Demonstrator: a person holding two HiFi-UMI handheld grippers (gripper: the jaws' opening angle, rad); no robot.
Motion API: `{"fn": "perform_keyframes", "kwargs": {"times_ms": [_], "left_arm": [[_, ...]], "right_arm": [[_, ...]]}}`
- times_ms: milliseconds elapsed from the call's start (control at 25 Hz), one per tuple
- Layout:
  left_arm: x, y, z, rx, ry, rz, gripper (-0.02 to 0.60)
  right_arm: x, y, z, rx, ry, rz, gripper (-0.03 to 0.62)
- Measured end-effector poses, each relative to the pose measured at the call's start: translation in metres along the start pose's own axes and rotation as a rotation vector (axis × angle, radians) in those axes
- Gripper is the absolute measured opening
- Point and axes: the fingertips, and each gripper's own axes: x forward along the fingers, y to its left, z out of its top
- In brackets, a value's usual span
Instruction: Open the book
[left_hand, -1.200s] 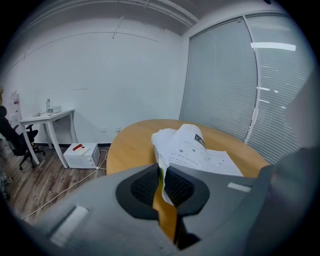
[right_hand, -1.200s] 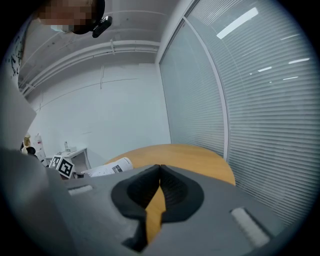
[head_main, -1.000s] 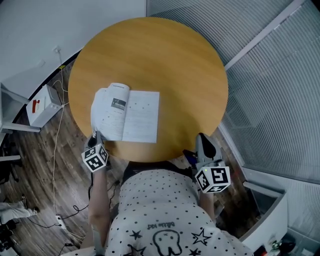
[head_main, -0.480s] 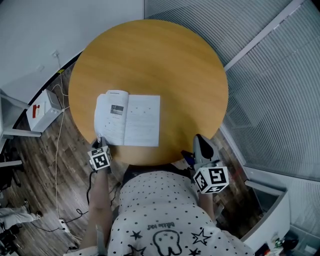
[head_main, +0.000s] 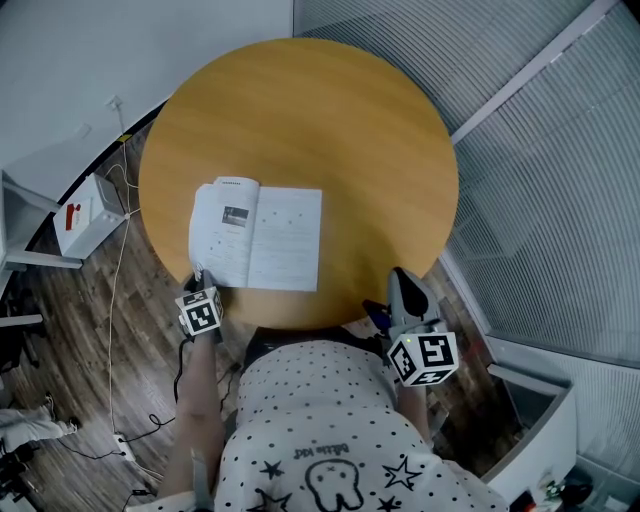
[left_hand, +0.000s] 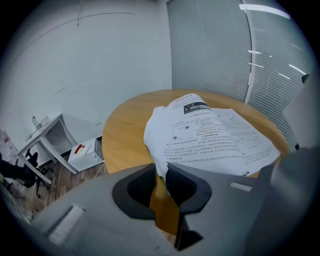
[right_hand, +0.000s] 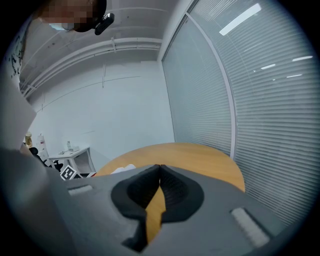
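The book (head_main: 256, 235) lies open on the round wooden table (head_main: 330, 120), both white printed pages face up, near the edge closest to me. My left gripper (head_main: 198, 275) is at the book's near left corner. In the left gripper view the book (left_hand: 215, 135) spreads ahead, and the corner of its left page reaches the narrow gap of my left gripper (left_hand: 161, 175); the pads stand slightly apart and do not pinch it. My right gripper (head_main: 405, 285) hovers at the table's near right edge, shut with nothing in it (right_hand: 159, 170).
A white box with a red mark (head_main: 85, 212) sits on the wooden floor left of the table, with cables (head_main: 118, 260) trailing beside it. A white desk (left_hand: 50, 137) stands by the left wall. Slatted blinds (head_main: 540, 180) run along the right side.
The left page, lifted and bulging a second ago, has settled flat. My left gripper sank toward the table edge and its jaws parted a little. The right gripper stayed put.
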Motion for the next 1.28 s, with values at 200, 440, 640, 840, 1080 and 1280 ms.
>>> {"fn": "perform_keyframes", "kwargs": {"times_ms": [200, 440, 640, 840, 1080, 1280], "left_arm": [[0.002, 0.002, -0.002, 0.007, 0.0, 0.006, 0.069], [-0.002, 0.009, 0.0, -0.067, -0.009, 0.013, 0.163], [-0.012, 0.015, 0.005, -0.141, -0.035, 0.005, 0.259], [-0.023, 0.018, 0.015, -0.192, -0.082, 0.0, 0.265], [-0.034, 0.013, 0.031, -0.202, -0.136, 0.001, 0.264], [-0.044, 0.008, 0.046, -0.207, -0.184, -0.008, 0.219]], "right_arm": [[-0.002, -0.003, 0.0, -0.001, -0.006, -0.001, 0.004], [-0.003, -0.002, 0.0, -0.002, -0.001, 0.007, 0.003], [-0.002, -0.003, 0.001, -0.005, -0.004, 0.017, 0.004], [0.001, -0.002, 0.003, -0.011, -0.008, 0.033, 0.003], [0.001, -0.004, 0.005, -0.011, -0.01, 0.045, 0.005], [-0.001, -0.009, 0.004, -0.01, -0.016, 0.048, 0.004]]}}
